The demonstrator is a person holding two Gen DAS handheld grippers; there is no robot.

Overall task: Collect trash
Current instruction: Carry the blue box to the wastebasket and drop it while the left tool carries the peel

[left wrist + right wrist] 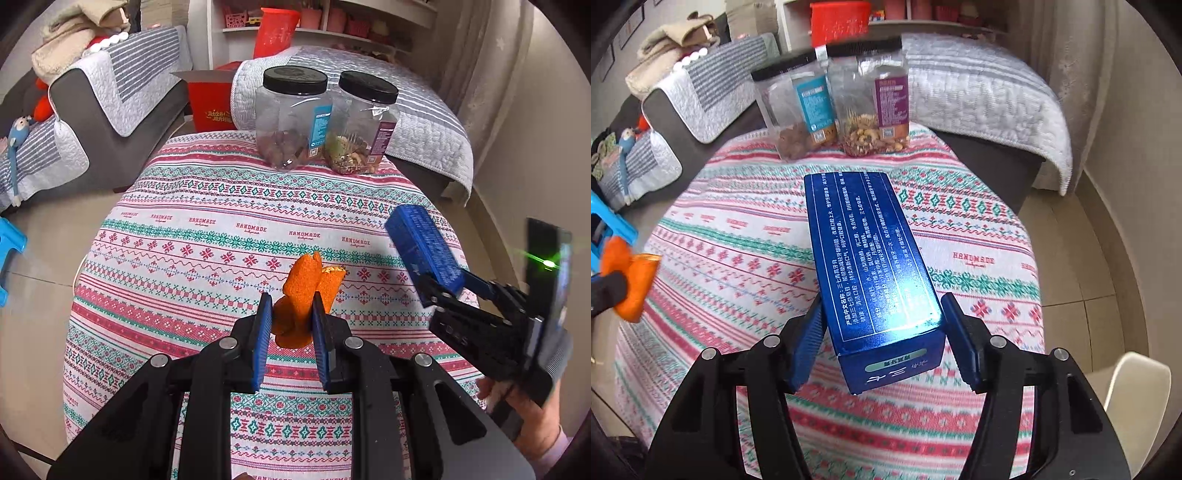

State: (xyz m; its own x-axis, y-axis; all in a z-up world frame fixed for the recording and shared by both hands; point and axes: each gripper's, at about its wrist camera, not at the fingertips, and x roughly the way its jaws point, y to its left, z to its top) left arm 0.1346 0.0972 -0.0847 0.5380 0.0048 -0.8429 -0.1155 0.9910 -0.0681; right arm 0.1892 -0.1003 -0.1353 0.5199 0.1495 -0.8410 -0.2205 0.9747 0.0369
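The left hand-held gripper (291,325) pinches a curled piece of orange fruit peel (303,295) between its blue pads, lifted above the worktop's patterned red-and-green cloth (207,229). The right hand-held gripper (882,339) clamps a long glossy blue cardboard box (871,258) near its close end. The peel looks light and floppy; the box is probably empty and crushable, so a gentle hold across its narrow sides suits.

We see a desk (207,236) under a patterned cloth, with two clear black-lidded jars at its far edge, just beside each other: a teal-labelled jar (293,118) holding brown nuts and a purple-labelled jar (364,123) of mixed nuts. Behind stand a grey sofa (110,110) and a red bucket (275,31).
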